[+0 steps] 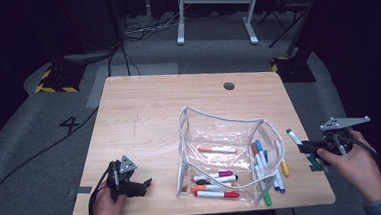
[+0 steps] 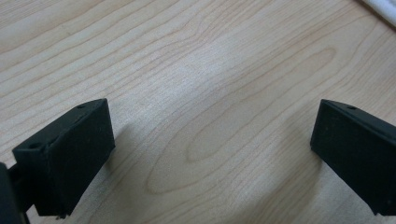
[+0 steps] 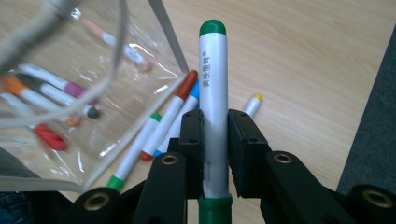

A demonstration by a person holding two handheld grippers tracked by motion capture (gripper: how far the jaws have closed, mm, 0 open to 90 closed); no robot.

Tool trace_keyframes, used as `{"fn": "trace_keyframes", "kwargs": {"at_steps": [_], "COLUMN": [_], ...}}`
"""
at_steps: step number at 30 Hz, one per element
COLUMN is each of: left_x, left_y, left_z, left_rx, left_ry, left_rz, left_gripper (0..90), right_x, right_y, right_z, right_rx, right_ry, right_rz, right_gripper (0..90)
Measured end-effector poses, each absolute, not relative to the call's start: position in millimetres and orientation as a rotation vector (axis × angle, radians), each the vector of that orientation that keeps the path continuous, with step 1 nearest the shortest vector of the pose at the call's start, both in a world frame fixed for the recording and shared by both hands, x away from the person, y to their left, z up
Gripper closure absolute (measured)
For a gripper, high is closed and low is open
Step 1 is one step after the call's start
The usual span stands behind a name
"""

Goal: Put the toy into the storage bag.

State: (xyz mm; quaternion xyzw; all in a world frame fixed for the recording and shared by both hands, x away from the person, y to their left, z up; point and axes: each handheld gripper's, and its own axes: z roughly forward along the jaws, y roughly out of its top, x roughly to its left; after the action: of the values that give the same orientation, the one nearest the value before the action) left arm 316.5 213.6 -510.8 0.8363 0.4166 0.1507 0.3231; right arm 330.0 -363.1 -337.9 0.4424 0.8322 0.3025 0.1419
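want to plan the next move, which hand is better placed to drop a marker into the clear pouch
Right, most likely. The right gripper is shut on a green-capped marker beside the clear pouch. The left gripper rests open and empty on the table.

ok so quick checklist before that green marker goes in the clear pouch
1. Grip: right hand-held gripper shut on the green marker, squeezed near its lower end: ok.
2. Marker off the table, held up at the right edge: ok.
3. Pouch mouth gaping open at the top: ok.
4. Pouch steadied: left hand-held gripper open over bare wood, away from the pouch: not ok.
5. Loose markers lie beside the pouch's right side, possibly under the path: cannot tell.
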Motion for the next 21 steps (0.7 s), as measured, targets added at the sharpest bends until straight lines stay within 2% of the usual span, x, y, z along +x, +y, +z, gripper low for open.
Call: {"fn": "trace_keyframes", "kwargs": {"at_steps": [11, 21], "left_x": [316.5, 316.5], "left_y": [213.6, 213.7], "left_z": [-510.8, -510.8], "left_rx": [2.195, 2.196], "left_ry": [1.093, 1.092], "left_rz": [0.396, 0.396], "left_gripper": [0.0, 0.0], "right_x": [327.0, 325.8], "right_y": [-328.1, -293.8], "right_z": [-285.2, -263.2], "right_rx": [1.103, 0.952], "right_ry": [2.472, 2.568], "right_rz": [0.946, 0.969], "right_gripper": [76.9, 76.8]}}
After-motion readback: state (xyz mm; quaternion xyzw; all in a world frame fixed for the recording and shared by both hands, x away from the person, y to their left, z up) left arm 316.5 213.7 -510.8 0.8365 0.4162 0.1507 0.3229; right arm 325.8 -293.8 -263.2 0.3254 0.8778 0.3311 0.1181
